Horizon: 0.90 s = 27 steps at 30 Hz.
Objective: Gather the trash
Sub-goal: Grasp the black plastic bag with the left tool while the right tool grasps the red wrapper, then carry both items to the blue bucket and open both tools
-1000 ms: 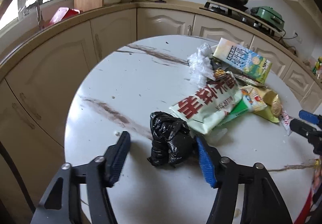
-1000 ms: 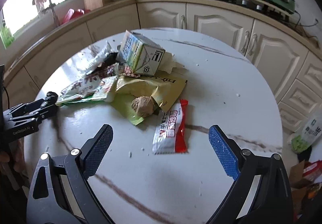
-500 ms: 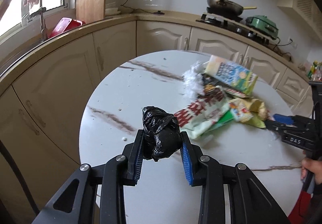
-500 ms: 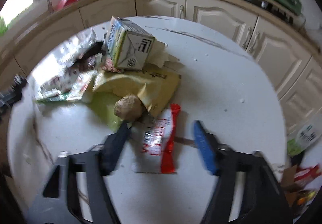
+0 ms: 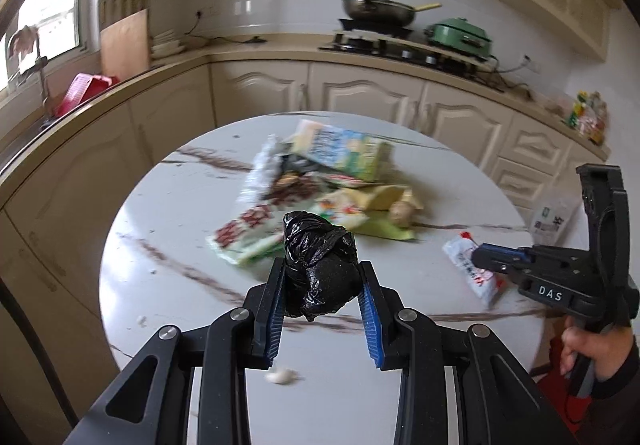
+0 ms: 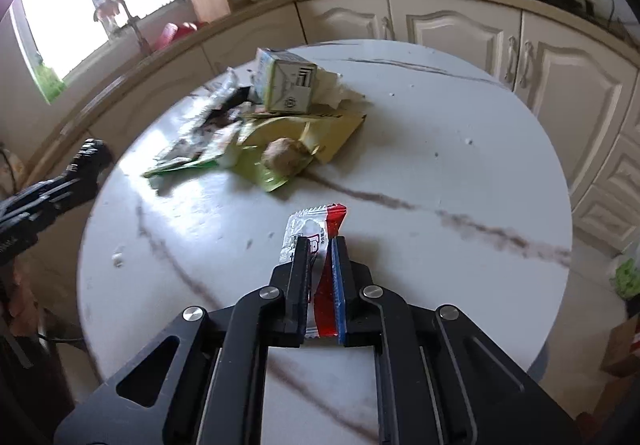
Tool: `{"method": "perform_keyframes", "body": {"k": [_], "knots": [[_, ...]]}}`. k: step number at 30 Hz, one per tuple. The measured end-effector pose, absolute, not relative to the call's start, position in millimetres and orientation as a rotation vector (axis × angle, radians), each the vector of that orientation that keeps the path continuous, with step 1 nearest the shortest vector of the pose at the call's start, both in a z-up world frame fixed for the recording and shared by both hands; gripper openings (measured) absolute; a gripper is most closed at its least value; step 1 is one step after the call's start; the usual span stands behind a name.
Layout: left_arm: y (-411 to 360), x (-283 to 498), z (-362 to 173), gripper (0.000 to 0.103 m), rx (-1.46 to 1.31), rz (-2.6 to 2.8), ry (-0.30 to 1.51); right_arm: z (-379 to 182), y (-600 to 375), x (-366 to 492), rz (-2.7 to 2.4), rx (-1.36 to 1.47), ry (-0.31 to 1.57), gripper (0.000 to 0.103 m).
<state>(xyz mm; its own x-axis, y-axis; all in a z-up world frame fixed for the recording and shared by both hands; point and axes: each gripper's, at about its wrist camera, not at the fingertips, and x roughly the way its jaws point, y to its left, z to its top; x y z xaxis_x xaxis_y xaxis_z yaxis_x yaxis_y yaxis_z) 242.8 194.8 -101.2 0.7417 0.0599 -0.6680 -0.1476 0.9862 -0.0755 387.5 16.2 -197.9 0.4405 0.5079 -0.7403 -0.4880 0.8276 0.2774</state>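
Observation:
My left gripper [image 5: 322, 273] is shut on a crumpled black plastic bag [image 5: 320, 265] and holds it above the round white marble table [image 5: 180, 205]. My right gripper [image 6: 320, 249] is shut on a red and white snack wrapper [image 6: 316, 233], lifted off the table [image 6: 460, 173]; it also shows at the right in the left wrist view [image 5: 472, 269]. A pile of trash lies mid-table: a green and white carton [image 5: 340, 153] [image 6: 286, 85], snack packets [image 5: 248, 233], a yellow bag [image 6: 320, 129] and a brown lump [image 6: 286, 161].
Cream kitchen cabinets [image 5: 360, 97] curve behind the table. A stove with a pan [image 5: 378, 11] and a green pot [image 5: 460, 35] stands on the counter. A small white crumb [image 5: 282, 375] lies near the table's front edge. Bags lie on the floor at the right [image 6: 626, 273].
My left gripper closed on the black bag and lifted it. My right gripper moved onto the red and white wrapper, closed on it and raised it.

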Motion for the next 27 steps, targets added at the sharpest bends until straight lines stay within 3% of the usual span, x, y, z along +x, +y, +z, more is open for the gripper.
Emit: {"method": "perform_keyframes", "body": {"k": [14,22,27], "knots": [[83.3,286.7,-90.7,0.03,-0.041,-0.019,0.757,-169.8,-53.6,356.5,0.625,0.178,0.807,0.01],[-33.9,351.8,-94.6,0.03,0.028,-0.187,0.766,-164.3,-168.5,343.9,0.457,0.241,0.77,0.01],[-93.3,396.8,-112.5,0.03,0.043,-0.281,0.806,-194.2,-234.9,348.3,0.342,0.281,0.808,0.01]]}}
